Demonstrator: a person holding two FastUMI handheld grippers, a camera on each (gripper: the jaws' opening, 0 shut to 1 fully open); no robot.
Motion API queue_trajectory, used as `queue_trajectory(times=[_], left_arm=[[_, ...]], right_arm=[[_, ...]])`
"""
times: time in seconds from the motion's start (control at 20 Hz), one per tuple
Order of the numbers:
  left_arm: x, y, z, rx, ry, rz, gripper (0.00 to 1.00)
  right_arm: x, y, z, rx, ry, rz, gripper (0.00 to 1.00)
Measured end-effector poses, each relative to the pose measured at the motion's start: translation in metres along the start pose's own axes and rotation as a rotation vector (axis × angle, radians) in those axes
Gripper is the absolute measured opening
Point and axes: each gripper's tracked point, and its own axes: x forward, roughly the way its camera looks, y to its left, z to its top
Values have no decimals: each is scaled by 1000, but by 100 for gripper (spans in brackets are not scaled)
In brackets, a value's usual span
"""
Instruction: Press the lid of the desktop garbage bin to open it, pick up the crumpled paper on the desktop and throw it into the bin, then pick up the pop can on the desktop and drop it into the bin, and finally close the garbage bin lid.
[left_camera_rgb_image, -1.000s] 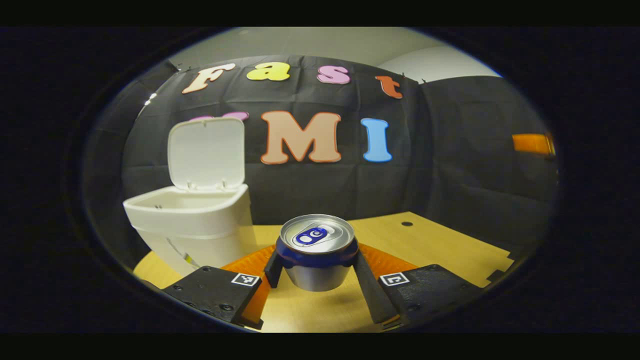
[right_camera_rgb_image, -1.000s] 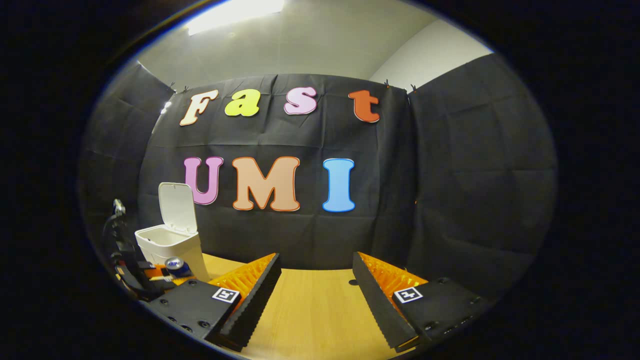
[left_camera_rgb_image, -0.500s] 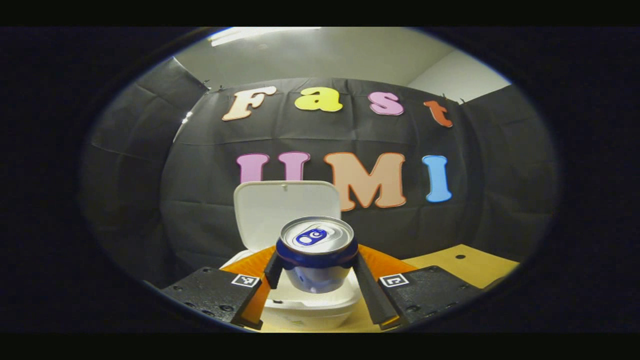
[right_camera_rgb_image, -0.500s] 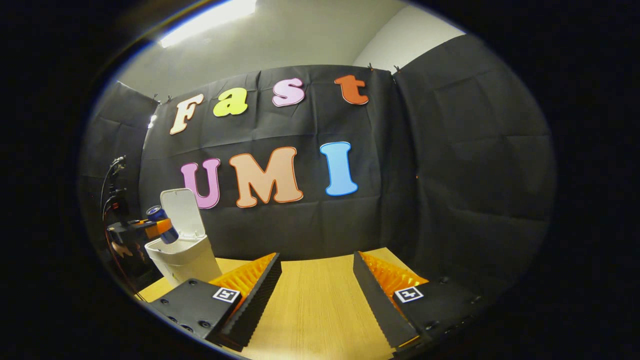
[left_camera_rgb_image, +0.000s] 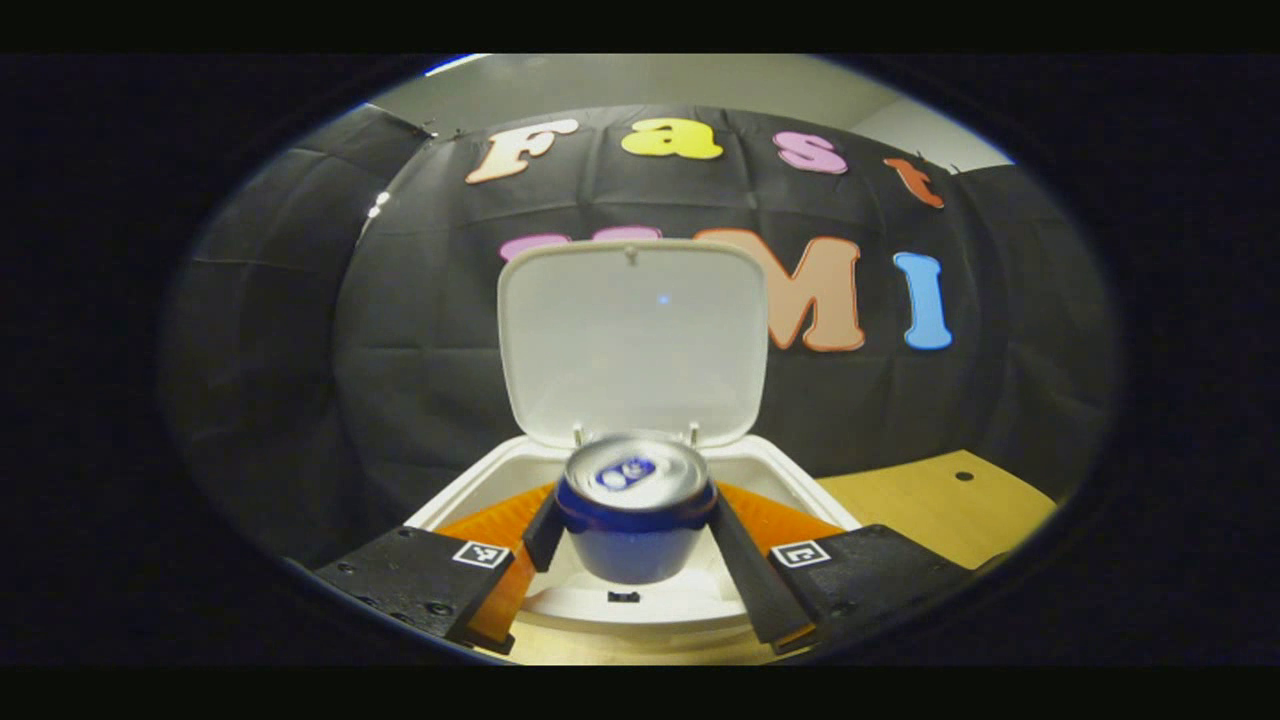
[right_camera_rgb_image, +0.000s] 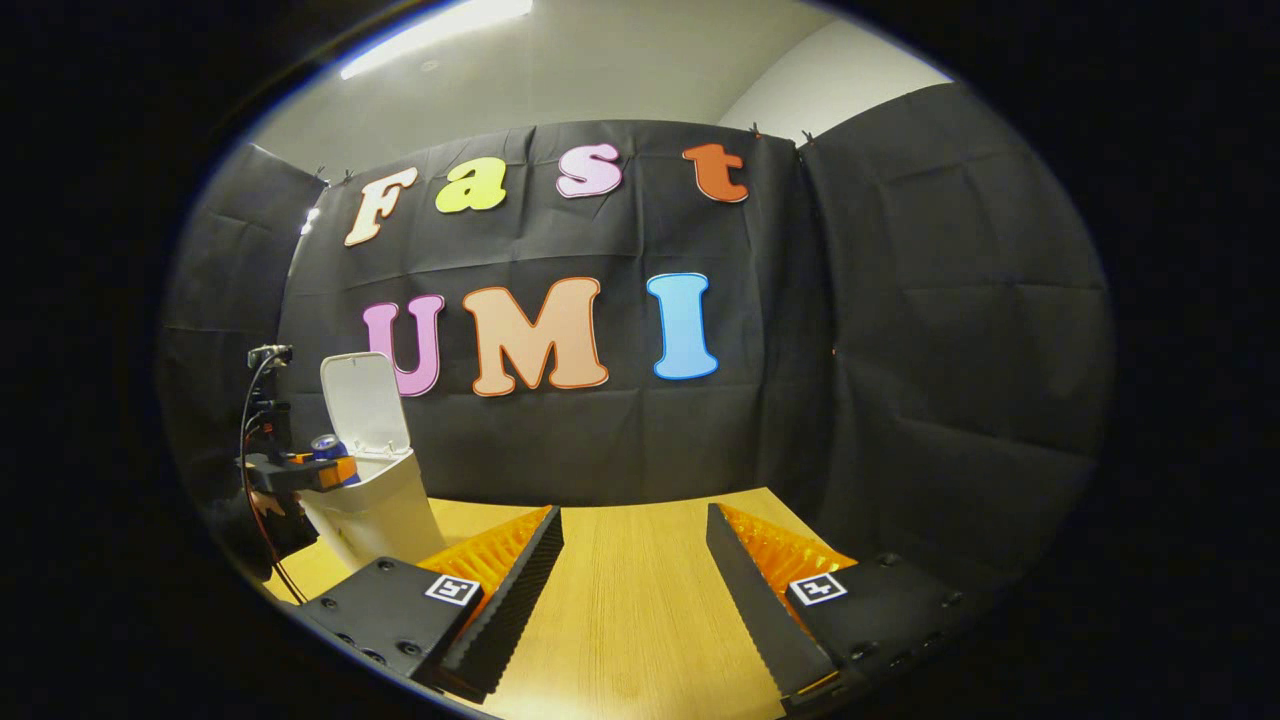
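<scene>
The can (left_camera_rgb_image: 636, 505) is clamped upright between both fingers of the left gripper (left_camera_rgb_image: 634, 545) above the open bin (left_camera_rgb_image: 800, 480), whose lid (left_camera_rgb_image: 633, 340) is raised, while the right gripper (right_camera_rgb_image: 633, 580) is held wide apart and empty over the desk (right_camera_rgb_image: 630, 640).

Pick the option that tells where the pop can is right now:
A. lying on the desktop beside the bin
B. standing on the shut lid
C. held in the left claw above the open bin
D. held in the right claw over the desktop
C: in the left gripper view both fingers of the left claw press on the pop can, which hangs over the open garbage bin, its lid raised.
</scene>
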Motion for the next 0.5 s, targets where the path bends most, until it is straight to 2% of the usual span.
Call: queue_trajectory(times=[0.05, 0.1, 0.2, 0.4, 0.45, 0.5], left_arm=[[-4, -4, 2, 6, -8, -6, 81], [-7, -7, 9, 17, -18, -17, 99], [-12, -11, 33, 45, -59, -34, 96], [-6, -20, 113, 65, -170, -83, 95], [-4, -21, 134, 66, -203, -94, 99], [1, -20, 156, 69, -237, -99, 95]], right_arm=[[0, 2, 0, -2, 3, 3, 96], [0, 5, -1, -3, 4, 7, 96], [0, 10, -5, -5, 8, 15, 96], [2, 19, -12, -5, 16, 27, 96], [2, 21, -14, -2, 18, 27, 96], [2, 22, -15, 2, 19, 26, 96]])
